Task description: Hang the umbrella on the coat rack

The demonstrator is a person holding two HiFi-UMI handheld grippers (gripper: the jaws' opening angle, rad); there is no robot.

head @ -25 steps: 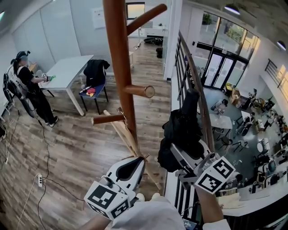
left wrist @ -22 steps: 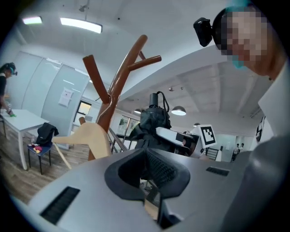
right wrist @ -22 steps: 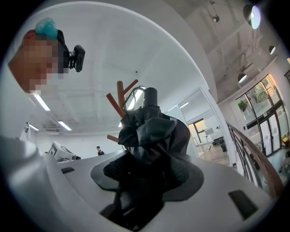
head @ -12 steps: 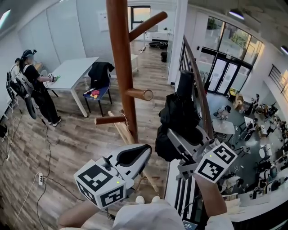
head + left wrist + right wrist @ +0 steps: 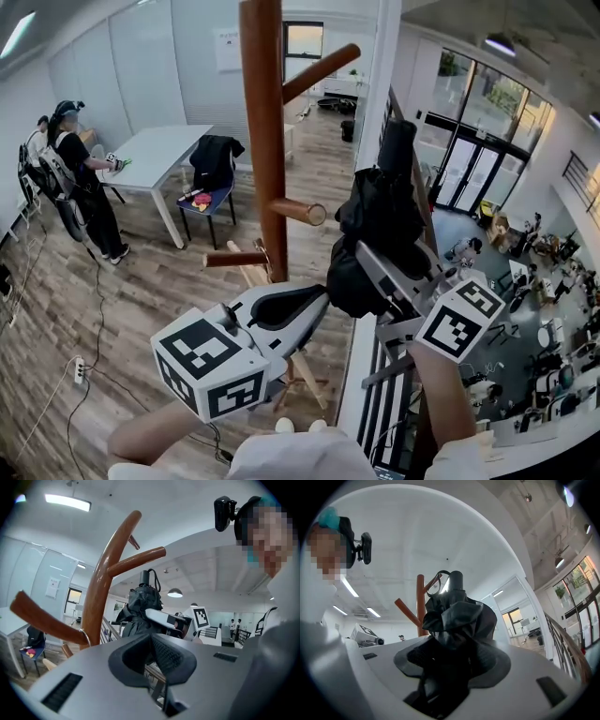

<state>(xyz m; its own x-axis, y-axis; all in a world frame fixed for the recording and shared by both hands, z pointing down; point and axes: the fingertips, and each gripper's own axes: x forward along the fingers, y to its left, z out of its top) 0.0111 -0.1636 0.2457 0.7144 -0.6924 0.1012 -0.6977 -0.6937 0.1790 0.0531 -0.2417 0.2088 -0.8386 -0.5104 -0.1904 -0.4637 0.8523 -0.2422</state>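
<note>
The wooden coat rack (image 5: 262, 141) stands straight ahead, with pegs (image 5: 298, 212) jutting out at several heights. My right gripper (image 5: 364, 261) is shut on a folded black umbrella (image 5: 380, 211), held upright to the right of the pole, handle end (image 5: 397, 141) upward. In the right gripper view the umbrella (image 5: 459, 616) fills the jaws (image 5: 450, 663); its wrist loop (image 5: 433, 584) sits by the rack (image 5: 420, 602). My left gripper (image 5: 314, 302) is shut and empty, low beside the pole. In the left gripper view (image 5: 151, 651) the umbrella (image 5: 140, 606) shows beyond the rack (image 5: 101, 588).
A balcony railing (image 5: 375, 375) runs along the right, with a lower floor beyond it. At the left a person (image 5: 75, 187) stands by a white table (image 5: 155, 155). A chair with a black jacket (image 5: 214, 159) is behind the rack. Cables (image 5: 80, 370) lie on the wood floor.
Both grippers have risen. The umbrella has come up and nearer the rack's pegs. The left gripper has moved up and rightward toward the pole.
</note>
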